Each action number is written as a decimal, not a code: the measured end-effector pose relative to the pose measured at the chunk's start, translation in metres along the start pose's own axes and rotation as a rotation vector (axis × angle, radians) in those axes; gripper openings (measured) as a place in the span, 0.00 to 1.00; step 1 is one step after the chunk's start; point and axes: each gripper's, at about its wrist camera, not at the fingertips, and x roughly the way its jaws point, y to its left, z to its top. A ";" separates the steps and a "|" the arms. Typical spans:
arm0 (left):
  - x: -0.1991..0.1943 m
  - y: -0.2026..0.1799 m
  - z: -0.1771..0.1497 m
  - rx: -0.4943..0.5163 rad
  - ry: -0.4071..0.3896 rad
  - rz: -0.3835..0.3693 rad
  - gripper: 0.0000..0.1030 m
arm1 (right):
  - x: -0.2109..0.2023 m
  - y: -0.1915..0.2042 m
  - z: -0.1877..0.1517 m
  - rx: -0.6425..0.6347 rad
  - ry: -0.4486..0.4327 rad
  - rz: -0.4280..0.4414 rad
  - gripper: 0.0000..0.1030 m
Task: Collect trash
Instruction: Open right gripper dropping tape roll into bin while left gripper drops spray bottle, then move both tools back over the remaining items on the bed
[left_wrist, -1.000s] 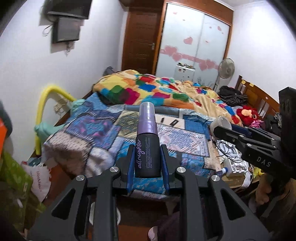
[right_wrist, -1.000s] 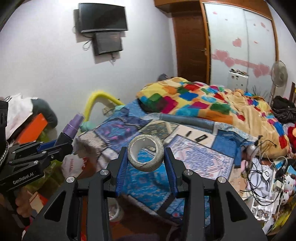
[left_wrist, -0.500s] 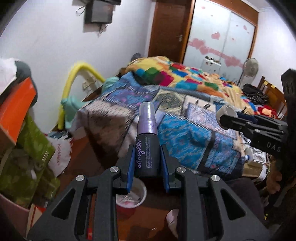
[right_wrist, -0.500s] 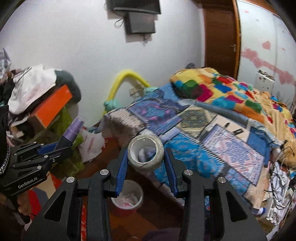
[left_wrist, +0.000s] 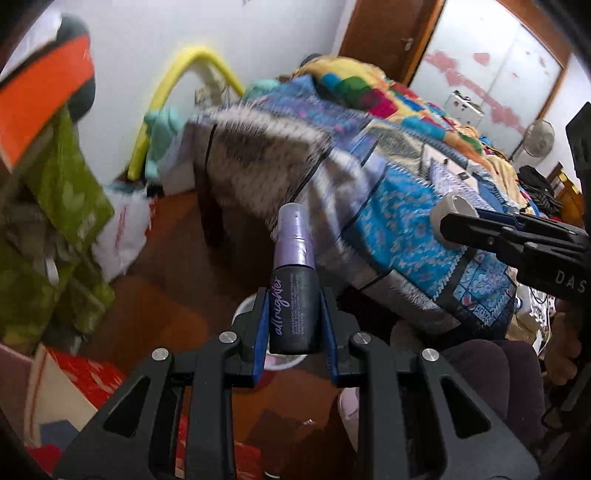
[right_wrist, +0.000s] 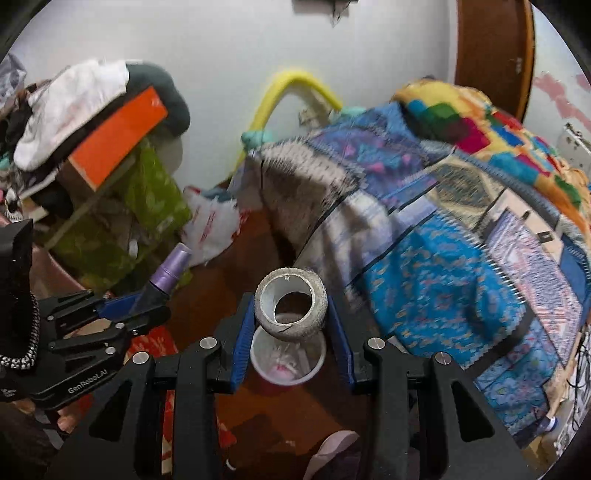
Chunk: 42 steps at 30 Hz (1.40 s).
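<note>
The left gripper (left_wrist: 293, 317) is pinching the spray bottle (left_wrist: 293, 295) between its jaws, long axis pointing to twelve o'clock, cap forward. The right gripper (right_wrist: 291, 325) is clamping the tape roll (right_wrist: 291, 303), hole facing the camera, above the red bin (right_wrist: 288, 369) at six o'clock.

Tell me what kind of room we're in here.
Most likely a cluttered bedroom: a bed under patchwork quilts, a sliding wardrobe behind it, and a red bin on the wooden floor.

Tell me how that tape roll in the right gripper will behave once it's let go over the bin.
The tape roll looks nearly used up, mostly cardboard core, so probably light. The right gripper pinches its curved sides without visible crushing, so likely fairly stiff. Being round, it may roll if it misses the small red bin below.
</note>
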 end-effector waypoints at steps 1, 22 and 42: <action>0.006 0.005 -0.002 -0.015 0.013 -0.001 0.24 | 0.010 0.002 0.000 -0.005 0.023 0.008 0.35; 0.072 0.026 0.017 -0.133 0.107 -0.038 0.29 | 0.085 -0.002 0.022 0.036 0.174 0.067 0.43; 0.012 -0.016 0.022 -0.046 -0.004 0.033 0.43 | 0.029 -0.025 0.007 0.045 0.099 0.026 0.43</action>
